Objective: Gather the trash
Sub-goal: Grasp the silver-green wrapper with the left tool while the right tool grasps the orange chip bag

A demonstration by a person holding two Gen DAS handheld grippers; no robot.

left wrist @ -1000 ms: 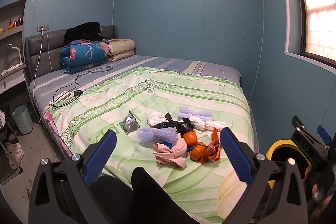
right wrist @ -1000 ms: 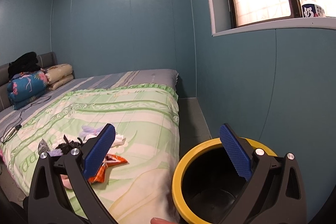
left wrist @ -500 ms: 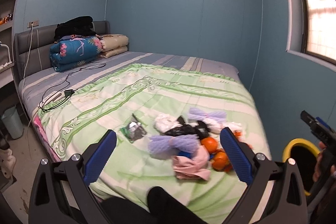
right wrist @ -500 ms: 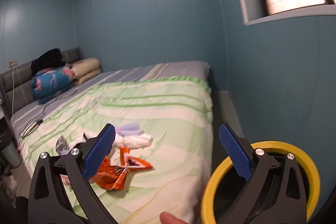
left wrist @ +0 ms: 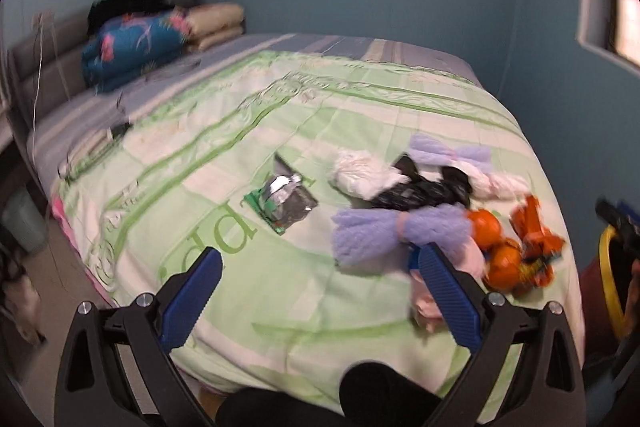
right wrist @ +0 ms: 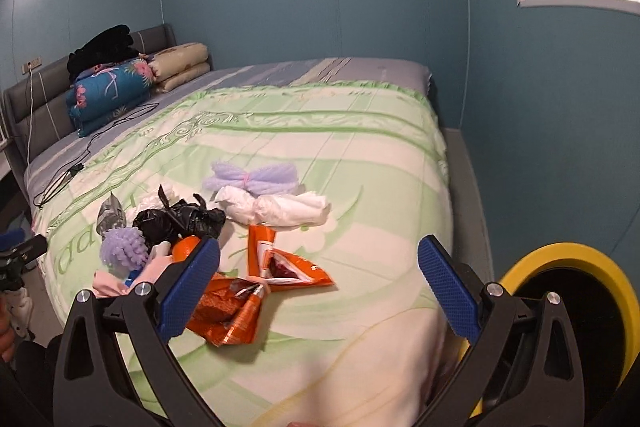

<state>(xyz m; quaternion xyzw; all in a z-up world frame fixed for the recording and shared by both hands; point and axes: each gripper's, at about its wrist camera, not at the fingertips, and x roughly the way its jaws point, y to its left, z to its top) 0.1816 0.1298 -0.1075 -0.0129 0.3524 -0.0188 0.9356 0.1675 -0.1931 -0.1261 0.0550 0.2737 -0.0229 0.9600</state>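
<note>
Trash lies in a heap on the green quilt (left wrist: 240, 155) near the bed's foot. I see a silver-green wrapper (left wrist: 282, 201), a black bag (left wrist: 416, 193), white bags (right wrist: 280, 207), purple foam nets (left wrist: 396, 233), oranges (left wrist: 484, 223) and orange snack packets (right wrist: 280, 265). My left gripper (left wrist: 320, 291) hovers open above the quilt, its right finger over the pink cloth (left wrist: 428, 307). My right gripper (right wrist: 320, 279) is open too, above the orange packets. A yellow-rimmed bin (right wrist: 572, 295) stands on the floor at the bed's right.
Folded blue floral bedding (right wrist: 108, 87), pillows (right wrist: 182, 65) and black clothes (right wrist: 102, 47) sit at the headboard. A black cable (right wrist: 68, 171) trails over the grey sheet. Blue walls close in behind and to the right, with a narrow floor strip (right wrist: 466, 187) beside the bed.
Both grippers have tilted down and moved closer to the trash heap. The right view has swung left, from the bin's mouth toward the orange packets. Both stay open.
</note>
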